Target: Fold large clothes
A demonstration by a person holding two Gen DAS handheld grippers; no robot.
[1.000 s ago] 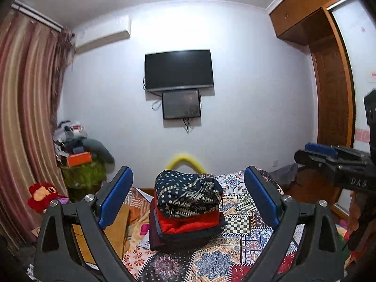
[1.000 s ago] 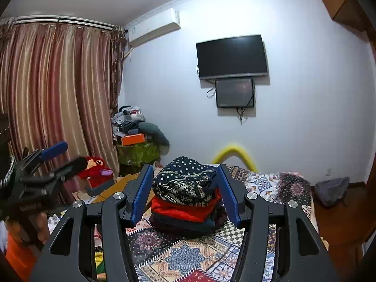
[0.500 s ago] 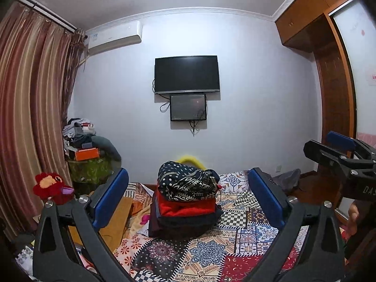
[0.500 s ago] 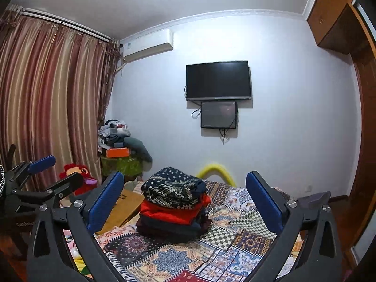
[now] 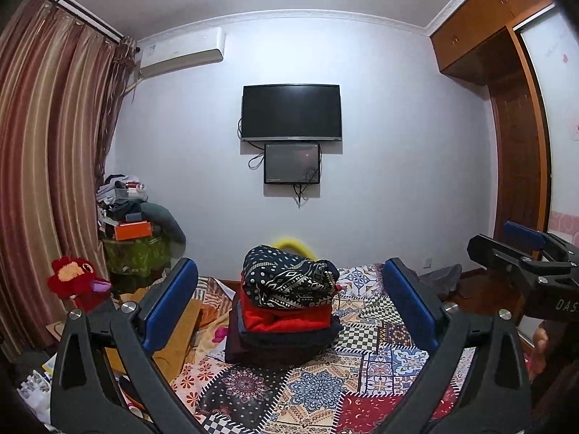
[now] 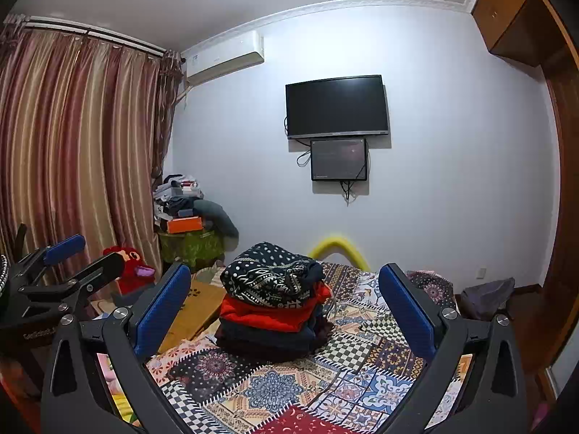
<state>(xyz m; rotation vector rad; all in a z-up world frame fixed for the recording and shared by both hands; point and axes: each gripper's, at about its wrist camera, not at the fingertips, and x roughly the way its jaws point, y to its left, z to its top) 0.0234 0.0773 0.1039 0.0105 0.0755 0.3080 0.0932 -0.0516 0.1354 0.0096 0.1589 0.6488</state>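
Observation:
A stack of folded clothes (image 5: 286,307) sits on the patchwork bedspread (image 5: 325,390): a black-and-white patterned piece on top, red below, dark ones at the bottom. It also shows in the right wrist view (image 6: 271,300). My left gripper (image 5: 289,303) is open and empty, held back from the stack. My right gripper (image 6: 286,307) is open and empty too, also short of the stack. Each gripper shows at the edge of the other's view: the right one (image 5: 521,249), the left one (image 6: 68,256).
A red plush toy (image 5: 77,282) and a cluttered green-covered stand (image 5: 135,249) are at the left by the curtains. A TV (image 5: 291,112) hangs on the far wall. A yellow tube (image 6: 338,247) arches behind the bed. A wooden wardrobe (image 5: 517,137) stands at the right.
Both grippers have pulled back and up from the stack. The right gripper's jaws, narrow around the stack a second ago, have opened wide.

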